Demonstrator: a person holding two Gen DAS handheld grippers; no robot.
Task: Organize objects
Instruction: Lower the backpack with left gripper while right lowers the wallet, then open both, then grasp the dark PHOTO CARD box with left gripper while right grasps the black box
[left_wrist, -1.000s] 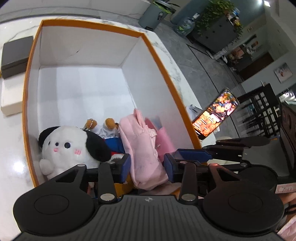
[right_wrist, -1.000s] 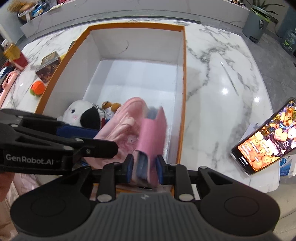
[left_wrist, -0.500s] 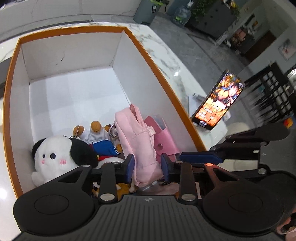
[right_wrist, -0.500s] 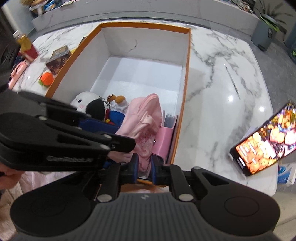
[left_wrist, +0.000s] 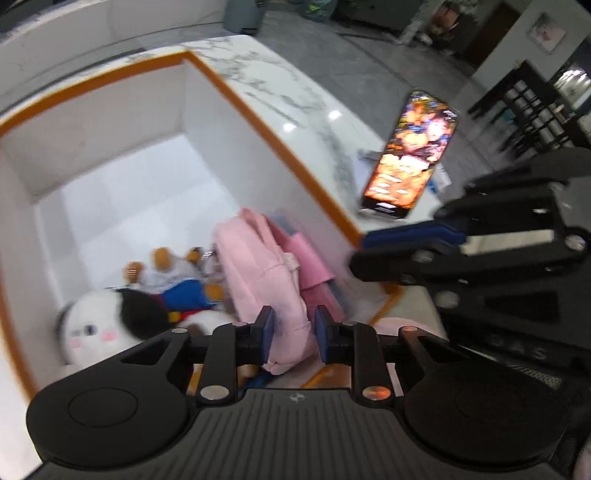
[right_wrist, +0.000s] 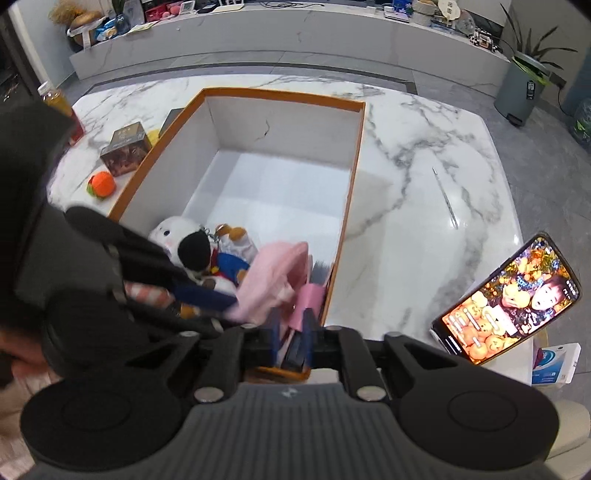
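- Our left gripper has just been closing its jaws, and the lower end of the pink backpack sits between them, though we cannot tell whether the pads press on it
- Our right gripper is closed above the box's near corner, holding nothing we can make out
- The backpack stands inside the orange-rimmed box, between the pink wallet by the right wall and the plush toys
- A lit phone leans on the marble table

L gripper jaws closing, R gripper jaws pinched (both angled down)
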